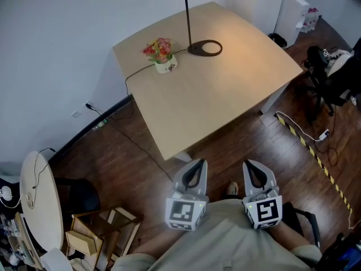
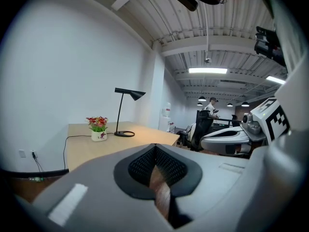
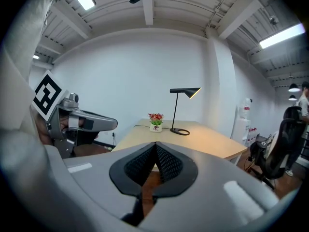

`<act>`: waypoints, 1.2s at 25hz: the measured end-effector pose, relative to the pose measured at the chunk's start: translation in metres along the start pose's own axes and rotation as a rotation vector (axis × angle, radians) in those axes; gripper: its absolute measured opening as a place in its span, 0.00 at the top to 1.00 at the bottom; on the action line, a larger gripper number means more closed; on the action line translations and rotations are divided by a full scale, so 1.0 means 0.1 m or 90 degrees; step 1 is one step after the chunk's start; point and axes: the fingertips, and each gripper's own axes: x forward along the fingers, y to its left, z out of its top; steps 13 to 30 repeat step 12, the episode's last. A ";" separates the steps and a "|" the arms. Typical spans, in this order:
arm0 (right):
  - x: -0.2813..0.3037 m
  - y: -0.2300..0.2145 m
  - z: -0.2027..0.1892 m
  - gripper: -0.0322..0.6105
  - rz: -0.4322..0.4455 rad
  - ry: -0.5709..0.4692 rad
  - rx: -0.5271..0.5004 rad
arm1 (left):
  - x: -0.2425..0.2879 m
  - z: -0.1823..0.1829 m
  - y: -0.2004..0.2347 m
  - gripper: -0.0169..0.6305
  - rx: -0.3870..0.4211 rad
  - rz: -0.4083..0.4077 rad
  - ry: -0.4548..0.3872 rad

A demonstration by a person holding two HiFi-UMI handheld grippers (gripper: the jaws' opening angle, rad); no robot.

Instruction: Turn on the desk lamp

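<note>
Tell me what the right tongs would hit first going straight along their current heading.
Probably the near edge of the light wooden table; nothing shows between it and the right tongs. Height is unclear: they might instead skim over toward the white flower pot.

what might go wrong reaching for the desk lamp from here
1. The desk lamp stands at the far side of the desk on a thin stem; a hard push might tip it.
2. The flower pot sits close beside its base, so the left gripper could knock it.
3. The cord trails off the desk edge and could snag.
</note>
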 end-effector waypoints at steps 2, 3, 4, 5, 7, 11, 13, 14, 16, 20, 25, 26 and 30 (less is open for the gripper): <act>0.00 0.01 0.01 0.95 -0.005 -0.001 0.000 | 0.00 0.04 -0.01 0.98 0.006 -0.008 -0.005; 0.00 0.01 0.01 0.95 -0.007 -0.001 0.001 | 0.00 0.06 -0.01 0.98 0.008 -0.011 -0.006; 0.00 0.02 0.01 0.95 -0.008 -0.001 0.001 | -0.01 0.05 0.00 0.98 0.008 -0.010 -0.006; 0.00 0.03 0.01 0.95 -0.007 -0.002 0.001 | -0.02 0.03 0.01 0.98 0.006 -0.009 -0.006; 0.01 0.05 0.01 0.95 -0.006 -0.004 0.000 | -0.03 0.01 0.02 0.98 0.003 -0.009 -0.005; 0.04 0.06 0.00 0.95 -0.004 -0.007 0.000 | -0.01 0.04 0.00 0.98 0.011 -0.018 -0.005; 0.05 0.05 0.00 0.95 -0.003 -0.007 0.000 | 0.00 0.05 0.00 0.98 0.014 -0.020 -0.006; 0.05 0.05 0.00 0.95 -0.003 -0.007 0.000 | 0.00 0.05 0.00 0.98 0.014 -0.020 -0.006; 0.05 0.05 0.00 0.95 -0.003 -0.007 0.000 | 0.00 0.05 0.00 0.98 0.014 -0.020 -0.006; 0.05 0.05 0.00 0.95 -0.003 -0.007 0.000 | 0.00 0.05 0.00 0.98 0.014 -0.020 -0.006; 0.05 0.05 0.00 0.95 -0.003 -0.007 0.000 | 0.00 0.05 0.00 0.98 0.014 -0.020 -0.006; 0.05 0.05 0.00 0.95 -0.003 -0.007 0.000 | 0.00 0.05 0.00 0.98 0.014 -0.020 -0.006; 0.05 0.05 0.00 0.95 -0.003 -0.007 0.000 | 0.00 0.05 0.00 0.98 0.014 -0.020 -0.006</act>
